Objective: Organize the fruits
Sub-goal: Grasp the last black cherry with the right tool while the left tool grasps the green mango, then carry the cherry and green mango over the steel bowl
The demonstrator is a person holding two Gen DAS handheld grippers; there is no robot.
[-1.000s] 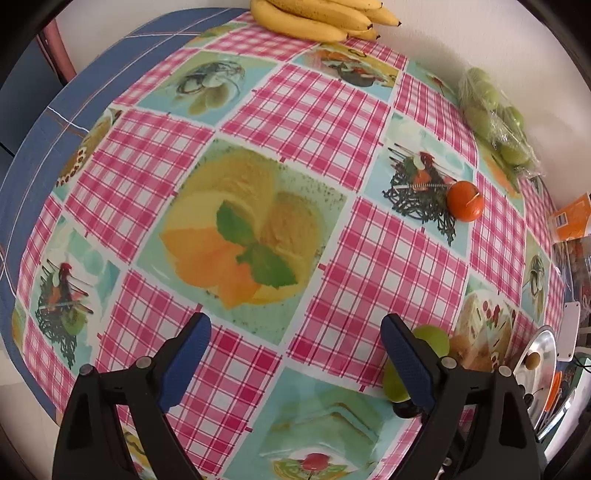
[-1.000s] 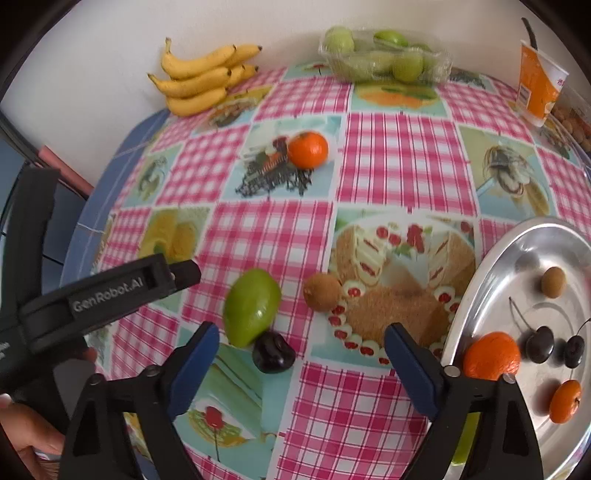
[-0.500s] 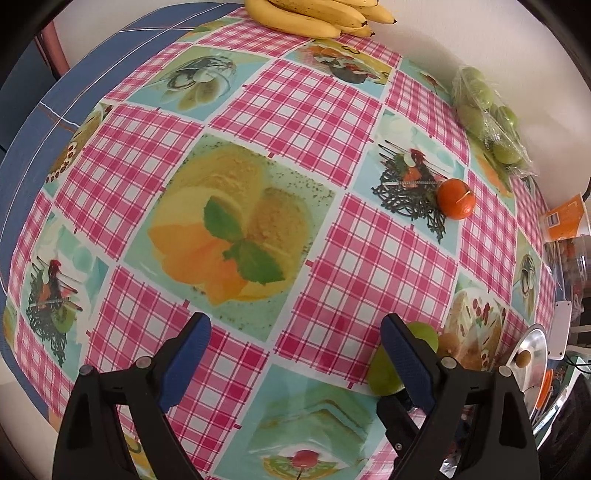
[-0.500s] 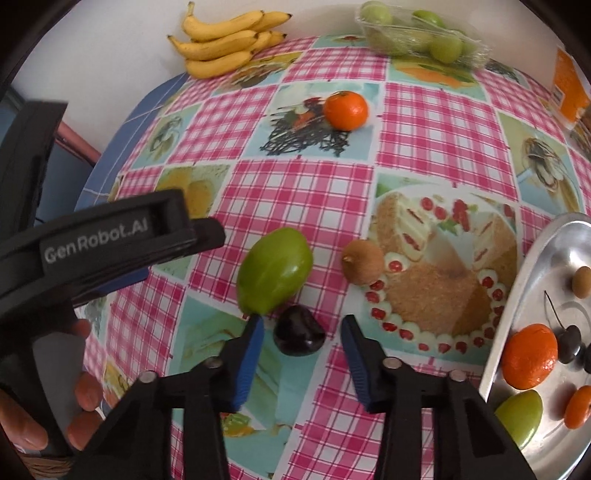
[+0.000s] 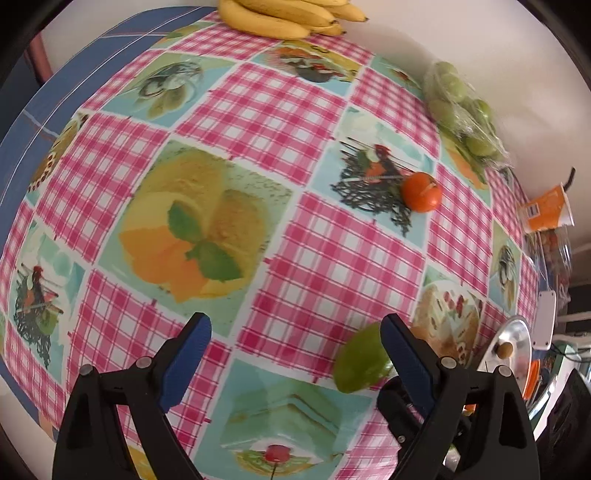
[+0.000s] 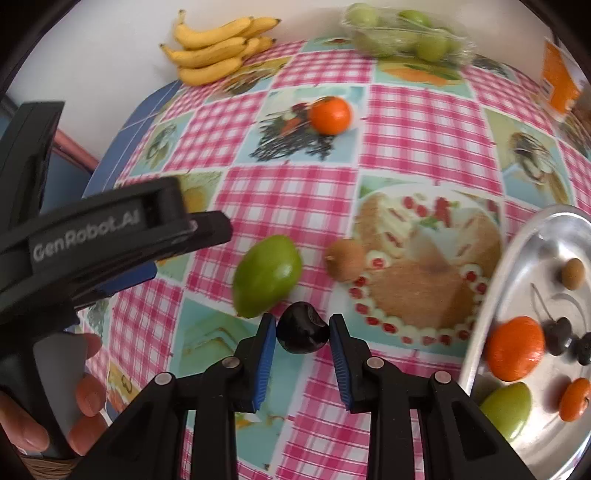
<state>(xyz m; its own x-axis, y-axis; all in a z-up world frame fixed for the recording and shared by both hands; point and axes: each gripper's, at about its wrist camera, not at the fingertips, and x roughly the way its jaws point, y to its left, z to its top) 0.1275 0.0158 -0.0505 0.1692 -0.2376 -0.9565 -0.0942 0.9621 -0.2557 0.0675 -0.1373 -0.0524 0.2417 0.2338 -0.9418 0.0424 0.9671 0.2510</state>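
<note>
Right wrist view: the right gripper point(image 6: 303, 341) sits low over the table's near edge, its blue pads narrowed around a dark cherry point(image 6: 303, 328); the pads stand just beside the fruit on either side, and whether they press it cannot be told. Just beyond the cherry, to its left, lies a green mango point(image 6: 266, 280) on the checked tablecloth point(image 6: 417, 122), with a small brown kiwi point(image 6: 345, 258) a little to the right. At the table's right edge a steel tray point(image 6: 517, 251) holds a tangerine point(image 6: 514, 348), two more dark cherries, a small brown fruit, a smaller orange fruit and a green mango. Toward the middle sits a lone tangerine point(image 6: 330, 115). Along the far edge, against the wall, lie a bunch of bananas point(image 6: 218, 50) at the left and a wrapped pack of green fruit point(image 6: 404, 31) at the right, with an orange cup point(image 6: 559, 85) at the far right corner.

Left wrist view: the left gripper point(image 5: 295, 354) hangs over the cloth with its jaws spread wide, holding nothing; the green mango shows just beside its right finger.
</note>
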